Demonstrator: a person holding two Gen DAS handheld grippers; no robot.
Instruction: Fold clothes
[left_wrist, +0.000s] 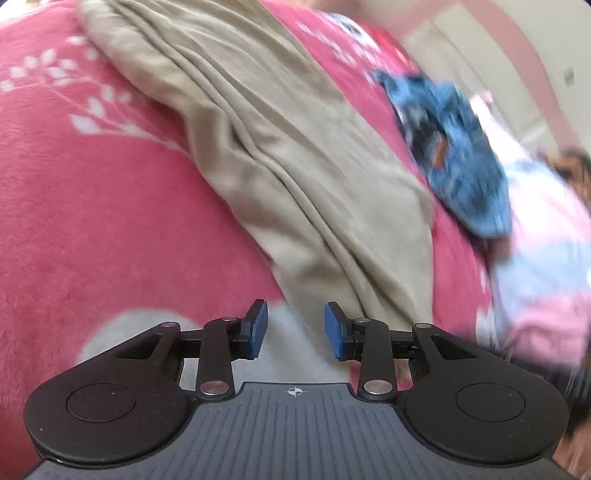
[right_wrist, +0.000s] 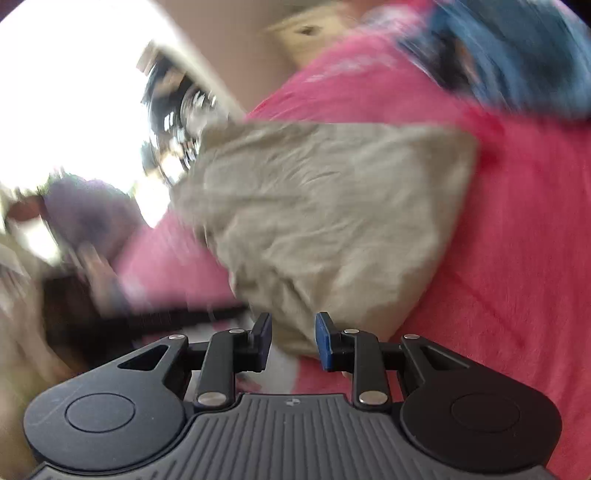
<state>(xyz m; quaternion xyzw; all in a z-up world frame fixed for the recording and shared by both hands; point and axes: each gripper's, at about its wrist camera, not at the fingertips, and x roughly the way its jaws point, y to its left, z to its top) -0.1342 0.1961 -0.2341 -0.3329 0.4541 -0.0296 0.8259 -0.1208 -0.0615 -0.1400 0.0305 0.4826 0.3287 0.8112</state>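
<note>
A beige garment (left_wrist: 280, 147) lies in long pleated folds on a pink blanket (left_wrist: 92, 221) with white flower prints. My left gripper (left_wrist: 296, 330) hovers at the garment's near end, open, with nothing between its blue pads. In the right wrist view the same beige garment (right_wrist: 325, 221) shows as a folded, wrinkled block on the pink blanket (right_wrist: 517, 258). My right gripper (right_wrist: 293, 341) is open just above the garment's near corner, and nothing is pinched between its blue pads. Both views are motion-blurred.
A blue patterned piece of clothing (left_wrist: 458, 155) and a pale pink and light blue one (left_wrist: 543, 258) lie to the right of the beige garment. The blue clothing (right_wrist: 517, 55) sits far right in the right wrist view. A bright window (right_wrist: 66, 103) and blurred dark objects (right_wrist: 92, 295) fill the left.
</note>
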